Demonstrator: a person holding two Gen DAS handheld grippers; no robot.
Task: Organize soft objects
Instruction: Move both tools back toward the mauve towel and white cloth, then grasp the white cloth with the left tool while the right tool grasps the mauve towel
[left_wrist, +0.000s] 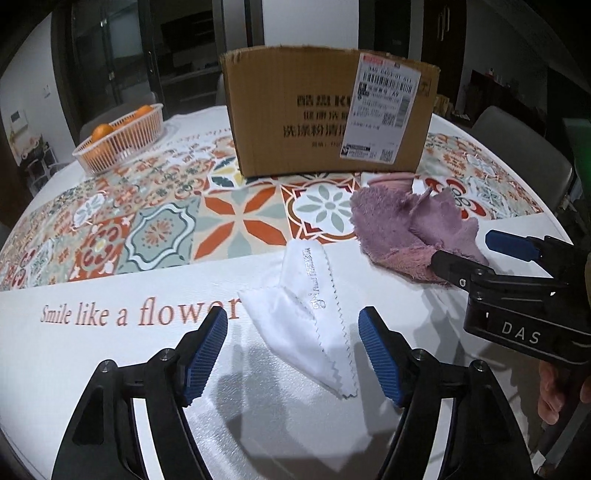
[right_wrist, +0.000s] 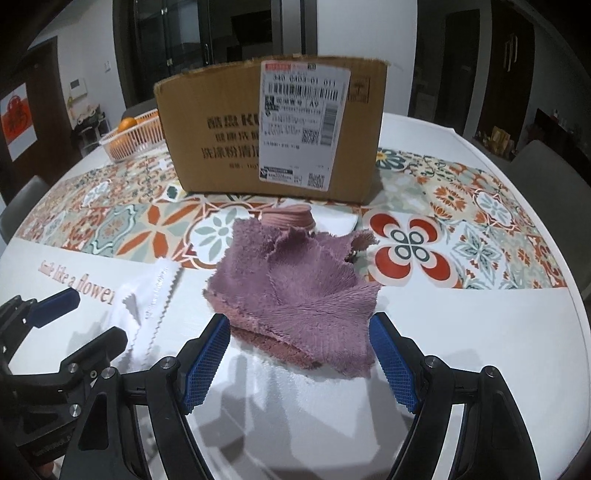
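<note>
Left gripper: jaws apart, nothing held. White cloth lies flat between the pads, its pinked corner pointing toward 6 o'clock in the left wrist view.

Right gripper: jaws apart, empty. Purple towel sits crumpled just ahead, its near edge between the blue pads. From the left wrist view the right gripper comes in at 3 o'clock, one finger at the towel's edge; contact cannot be confirmed.

Beyond the towel, at 12 o'clock, a pink rolled item lies near the foot of the box; what it is cannot be told. Basket of oranges at 10 o'clock in the left view. All rest on the table.

Step, as judged: pre-grasp on both cloths; neither lifted. The box looks the likely destination, though its opening is not visible.

Next move calls for: lowering until the pads reach the tabletop, then closing on a raised fold. The white cloth is thin and flat, so it may slip; the towel's bulk should pinch easily.

Readable writing: "Smile like a flower" on the table cover; "DAS" on the right gripper body; box label "340 0403-01 011" and "A9"; box print begins "KU", the rest Chinese characters.
</note>
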